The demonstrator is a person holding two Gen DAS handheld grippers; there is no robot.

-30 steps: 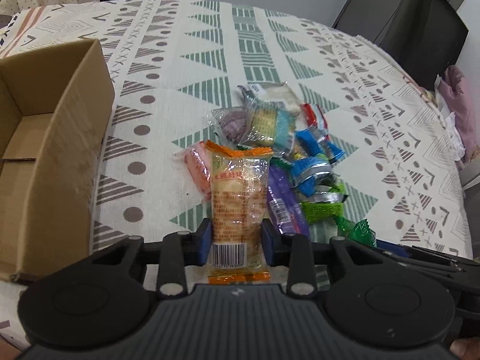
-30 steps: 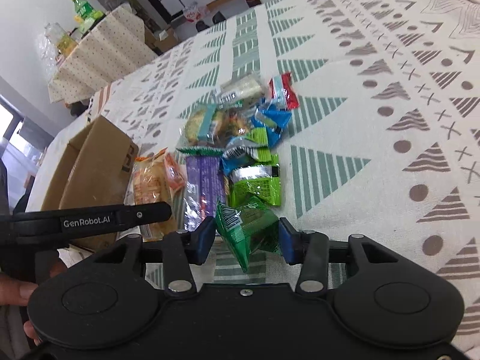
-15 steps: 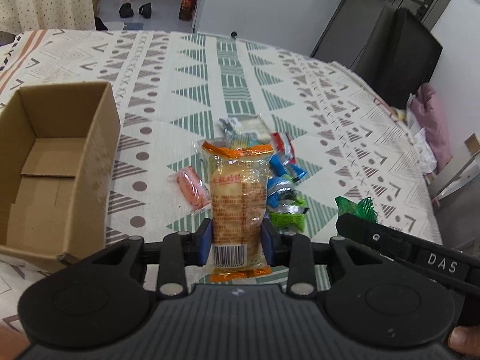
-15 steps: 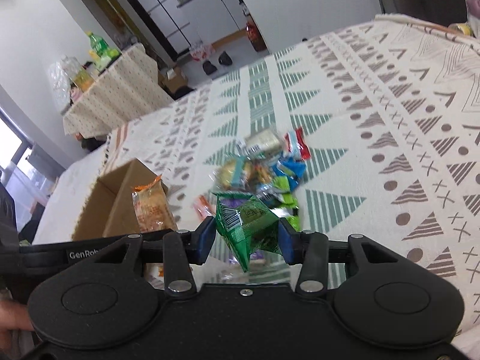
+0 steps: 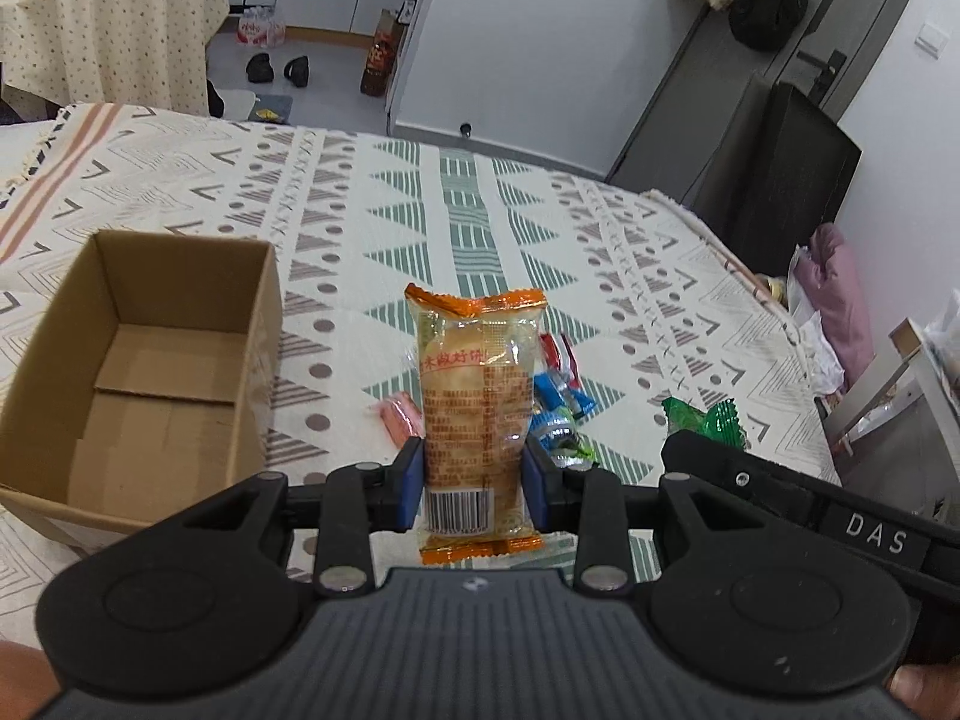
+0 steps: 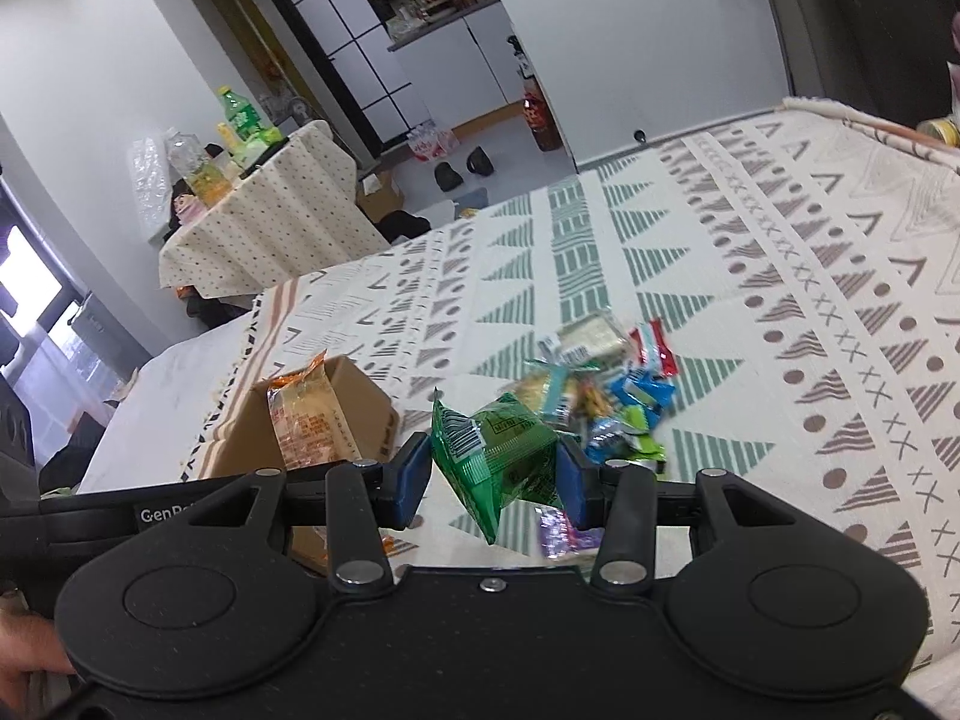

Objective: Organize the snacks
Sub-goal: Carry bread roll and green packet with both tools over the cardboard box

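Note:
My left gripper point(image 5: 474, 483) is shut on an orange-edged clear packet of biscuits point(image 5: 474, 414), held upright above the patterned cloth. An open, empty cardboard box point(image 5: 150, 372) stands to its left. My right gripper point(image 6: 495, 480) is shut on a green snack packet point(image 6: 501, 459), lifted off the table. The pile of loose snacks point(image 6: 600, 396) lies beyond it on the cloth; in the left wrist view the pile point(image 5: 558, 396) is partly hidden behind the biscuit packet. The right wrist view also shows the biscuit packet point(image 6: 306, 420) in front of the box point(image 6: 360, 414).
A pink wrapped snack point(image 5: 399, 417) lies apart, between box and pile. The patterned cloth point(image 5: 480, 228) covers a wide table. Beyond it stand a dotted-cloth side table with bottles point(image 6: 252, 216), a dark chair point(image 5: 780, 168) and a pink bag point(image 5: 834, 300).
Both grippers have risen and pulled back from the snack pile with their packets. The box now shows wholly, and the pile looks smaller and farther away.

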